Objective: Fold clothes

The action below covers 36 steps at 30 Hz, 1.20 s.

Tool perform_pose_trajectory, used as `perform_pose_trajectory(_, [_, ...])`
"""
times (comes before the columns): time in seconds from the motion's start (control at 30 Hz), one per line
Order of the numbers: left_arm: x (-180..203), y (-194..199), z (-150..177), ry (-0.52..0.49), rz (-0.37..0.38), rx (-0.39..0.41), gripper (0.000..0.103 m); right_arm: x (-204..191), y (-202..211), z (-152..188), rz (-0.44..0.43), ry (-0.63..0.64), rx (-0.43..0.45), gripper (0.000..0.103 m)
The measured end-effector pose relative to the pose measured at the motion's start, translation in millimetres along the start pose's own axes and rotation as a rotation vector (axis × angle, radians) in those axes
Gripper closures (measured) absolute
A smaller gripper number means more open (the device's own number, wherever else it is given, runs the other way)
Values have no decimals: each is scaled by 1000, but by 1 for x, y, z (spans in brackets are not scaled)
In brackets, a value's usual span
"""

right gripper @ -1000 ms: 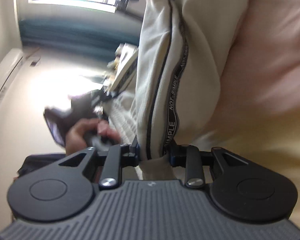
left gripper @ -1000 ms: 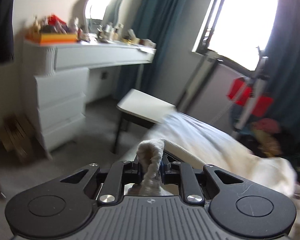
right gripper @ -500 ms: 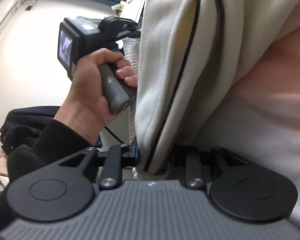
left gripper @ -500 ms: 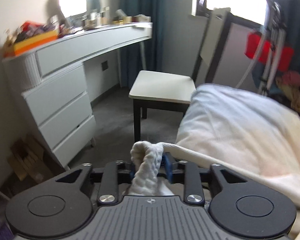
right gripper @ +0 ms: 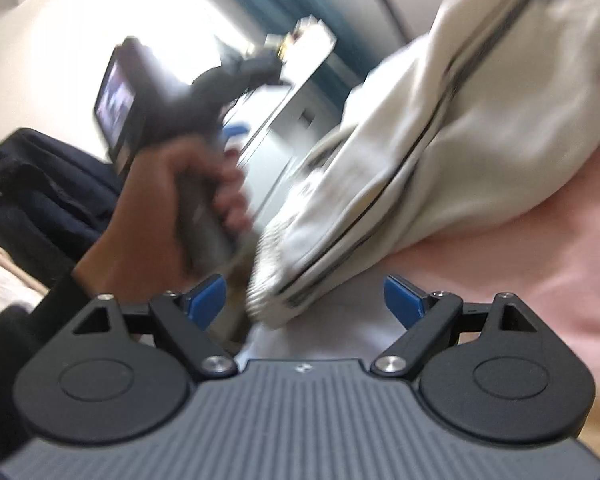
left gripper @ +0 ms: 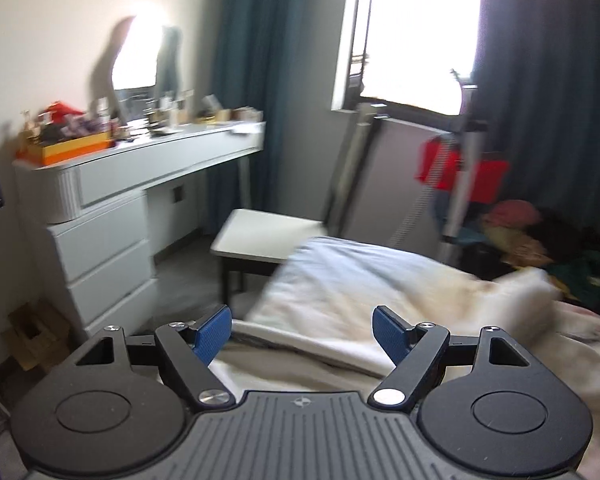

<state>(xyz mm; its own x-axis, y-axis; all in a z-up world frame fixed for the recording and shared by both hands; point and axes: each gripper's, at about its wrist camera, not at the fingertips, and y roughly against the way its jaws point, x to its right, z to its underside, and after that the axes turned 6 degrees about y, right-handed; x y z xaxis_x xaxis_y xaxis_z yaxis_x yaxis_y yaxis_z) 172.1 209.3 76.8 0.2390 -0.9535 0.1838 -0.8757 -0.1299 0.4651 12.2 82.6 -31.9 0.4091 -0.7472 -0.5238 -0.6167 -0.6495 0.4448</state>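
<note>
A cream garment with a dark side stripe (right gripper: 420,152) lies on the pink bedding (right gripper: 540,260), its ribbed cuff end just ahead of my right gripper (right gripper: 306,300), which is open and empty. In the left wrist view the same cream garment (left gripper: 380,304) lies blurred on the bed in front of my left gripper (left gripper: 302,332), which is open with nothing between its blue pads (left gripper: 212,334). The person's hand holding the left gripper's handle (right gripper: 180,200) shows in the right wrist view, left of the garment.
A white dresser with drawers (left gripper: 100,224) stands at the left with clutter on top. A white chair (left gripper: 264,236) stands beside the bed. A red item on a stand (left gripper: 460,172) and a pile of clothes (left gripper: 520,232) lie near the window.
Both grippers have opened and let go of the cream garment. The garment has dropped onto the bed. Both views are blurred from motion.
</note>
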Motion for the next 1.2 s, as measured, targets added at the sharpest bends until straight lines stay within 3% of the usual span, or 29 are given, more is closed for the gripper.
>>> perform_pose_trajectory(0.17, [57,74,27,-27,114,43,20,11,75,-18,185,150,130,15])
perform_pose_trajectory(0.3, [98,114,47,-37,186,58,19,36,115,-19,307,184,202,15])
perform_pose_trajectory(0.53, [150,126,88,-94,252,36,17,89,151,-7,413,126,275,15])
perform_pose_trajectory(0.77, [181,71,103,-178,201,-11,16,118,142,3,452,156,285,15])
perform_pose_trajectory(0.87, [186,30,104,-205,177,-31,16,129,132,5,469,176,270,15])
perform_pose_trajectory(1.07, [200,-71,91,-238,153,-33,16,155,124,2,410,76,236,15])
perform_pose_trajectory(1.2, [209,-134,70,-197,125,-16,16,178,112,-3,386,43,231,15])
